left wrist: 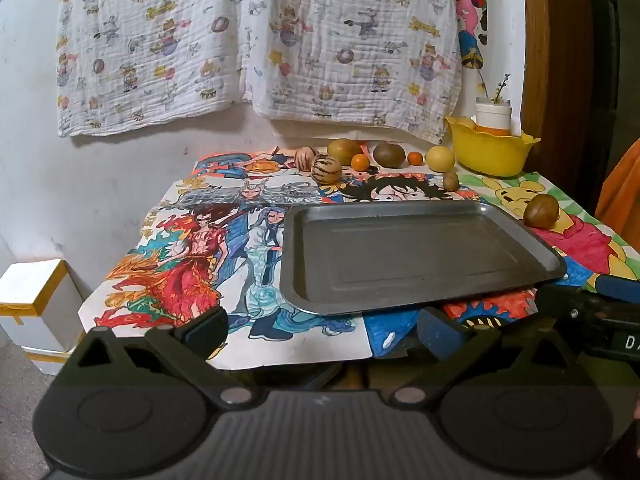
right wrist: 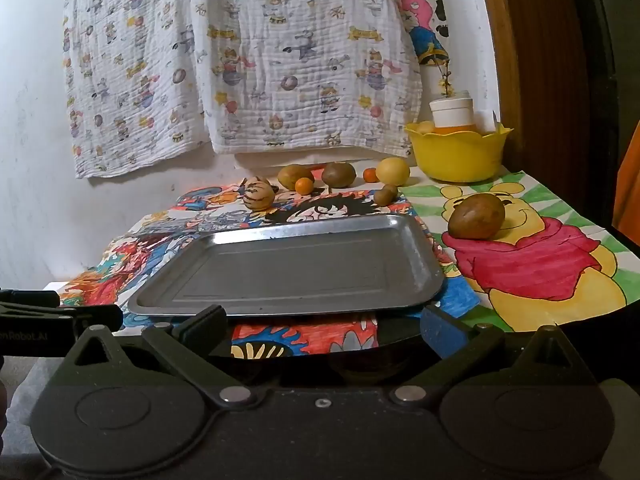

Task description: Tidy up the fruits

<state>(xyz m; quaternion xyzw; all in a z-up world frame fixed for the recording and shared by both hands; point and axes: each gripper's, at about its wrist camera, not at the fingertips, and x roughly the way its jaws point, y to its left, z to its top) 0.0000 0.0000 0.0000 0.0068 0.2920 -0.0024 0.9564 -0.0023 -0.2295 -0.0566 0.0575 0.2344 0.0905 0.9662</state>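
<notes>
An empty metal tray (left wrist: 420, 292) (right wrist: 288, 304) lies on a table covered with coloured drawings. Several fruits sit behind it: a striped melon (left wrist: 326, 168) (right wrist: 259, 197), brown-green fruits (left wrist: 344, 151) (right wrist: 338, 174), small oranges (left wrist: 360, 162) (right wrist: 304, 185), a yellow fruit (left wrist: 440, 159) (right wrist: 393, 171), a small brown fruit (left wrist: 451, 181) (right wrist: 385, 194). A larger brown fruit (left wrist: 541, 210) (right wrist: 476, 216) lies right of the tray. My left gripper (left wrist: 320, 334) and right gripper (right wrist: 322, 330) are open and empty at the table's near edge.
A yellow bowl (left wrist: 490, 156) (right wrist: 458, 156) holding a white-capped jar stands at the back right. A printed cloth hangs on the wall behind. White boxes (left wrist: 36, 300) stand on the floor at left. A wooden frame borders the right side.
</notes>
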